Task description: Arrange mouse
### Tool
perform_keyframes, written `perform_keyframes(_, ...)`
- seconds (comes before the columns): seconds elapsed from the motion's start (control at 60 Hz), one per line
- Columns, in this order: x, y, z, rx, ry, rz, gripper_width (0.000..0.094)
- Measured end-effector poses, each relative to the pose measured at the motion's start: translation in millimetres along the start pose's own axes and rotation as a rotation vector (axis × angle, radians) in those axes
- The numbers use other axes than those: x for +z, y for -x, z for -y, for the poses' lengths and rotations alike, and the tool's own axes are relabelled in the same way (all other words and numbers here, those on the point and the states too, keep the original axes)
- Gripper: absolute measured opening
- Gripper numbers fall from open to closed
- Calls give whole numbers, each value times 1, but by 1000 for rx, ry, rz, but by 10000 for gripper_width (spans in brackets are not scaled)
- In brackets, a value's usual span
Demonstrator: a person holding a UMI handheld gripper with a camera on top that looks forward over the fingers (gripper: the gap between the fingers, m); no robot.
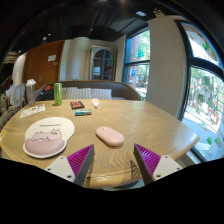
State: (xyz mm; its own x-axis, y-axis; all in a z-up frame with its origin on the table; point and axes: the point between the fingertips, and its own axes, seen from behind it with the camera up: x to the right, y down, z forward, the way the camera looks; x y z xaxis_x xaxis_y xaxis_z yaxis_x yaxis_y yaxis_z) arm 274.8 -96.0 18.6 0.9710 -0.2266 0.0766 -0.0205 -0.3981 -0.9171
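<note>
Jaws released, nothing between them: gripper (113,160) hovers low over the near edge of the round table (150,122), pads (80,160) spread wide, pointing level across the top. The pink mouse (109,136) sits just ahead of the fingers, right of the round mouse pad (48,136). Risk: smooth rounded shell, so an off-centre pinch could squirt it sideways or shove it further from the mouse pad.

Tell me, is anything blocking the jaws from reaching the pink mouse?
No, nothing visible blocks it. The pink mouse lies on bare table just ahead of the open gripper. The round mouse pad sits off to the mouse's side, not between them.
</note>
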Motion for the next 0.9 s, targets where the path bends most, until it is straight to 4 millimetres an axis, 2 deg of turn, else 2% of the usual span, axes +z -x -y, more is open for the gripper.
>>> perform_keyframes(0.117, 34, -17, -13, -9, 39, -13, 828)
perform_keyframes(0.433, 90, -16, 7, 73, 21, 43, 803)
perform_keyframes(0.5, 98, -16, 10, 78, 27, 52, 751)
perform_keyframes(0.567, 106, -12, 13, 75, 32, 60, 632)
perform_keyframes(0.633, 106, -12, 13, 42, 47, 61, 573)
perform_keyframes(0.667, 106, -10, 12, 43, 51, 60, 511)
perform_keyframes(0.9, 95, -9, 9, 103, 22, 10, 422)
